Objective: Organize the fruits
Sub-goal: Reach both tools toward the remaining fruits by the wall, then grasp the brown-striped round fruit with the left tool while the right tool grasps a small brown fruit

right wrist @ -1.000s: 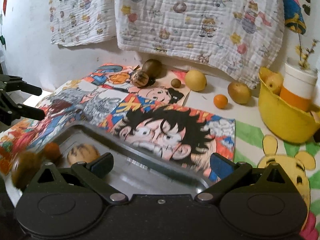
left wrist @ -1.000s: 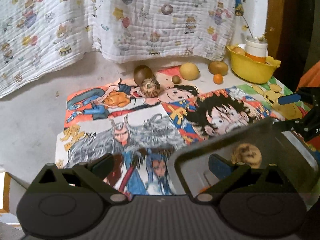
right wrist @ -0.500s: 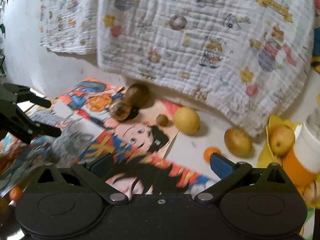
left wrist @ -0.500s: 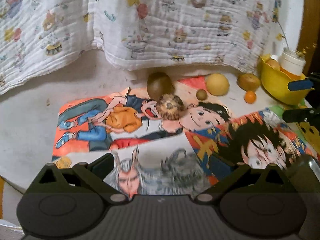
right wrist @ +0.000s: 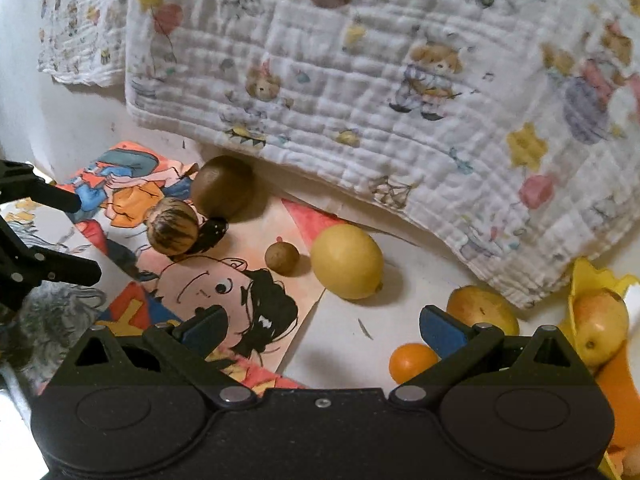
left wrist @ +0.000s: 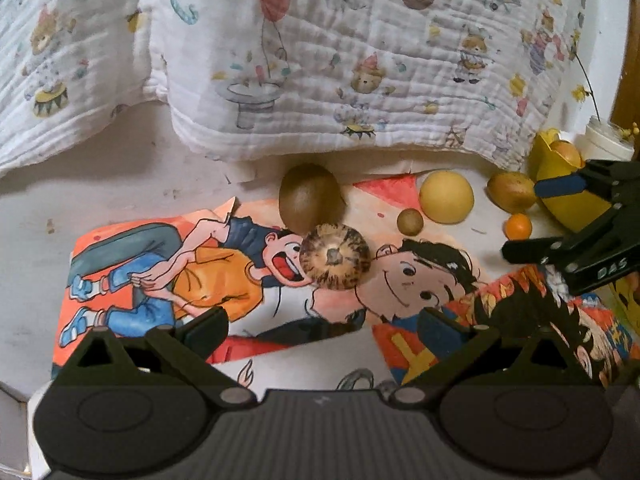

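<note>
Fruits lie at the back of the table: a brown kiwi (left wrist: 311,197), a mottled brown round fruit (left wrist: 335,257) in front of it, a small brown fruit (left wrist: 409,221), a yellow lemon (left wrist: 446,197), a brownish pear (left wrist: 511,192) and a small orange (left wrist: 517,226). My left gripper (left wrist: 320,330) is open and empty, just short of the mottled fruit. My right gripper (right wrist: 322,326) is open and empty, in front of the lemon (right wrist: 347,262) and small brown fruit (right wrist: 282,258). The orange (right wrist: 412,362) sits by its right finger.
A yellow bowl (left wrist: 560,196) holding an apple (right wrist: 600,322) stands at the right, beside a white jar (left wrist: 608,142). A printed white cloth (left wrist: 320,60) hangs behind the fruits. Cartoon posters (left wrist: 200,272) cover the table. The other gripper shows at the edge of each view.
Both grippers moved forward from over the metal tray toward the fruits at the back. The tray and its fruits have dropped out of view. The fruits now look much closer.
</note>
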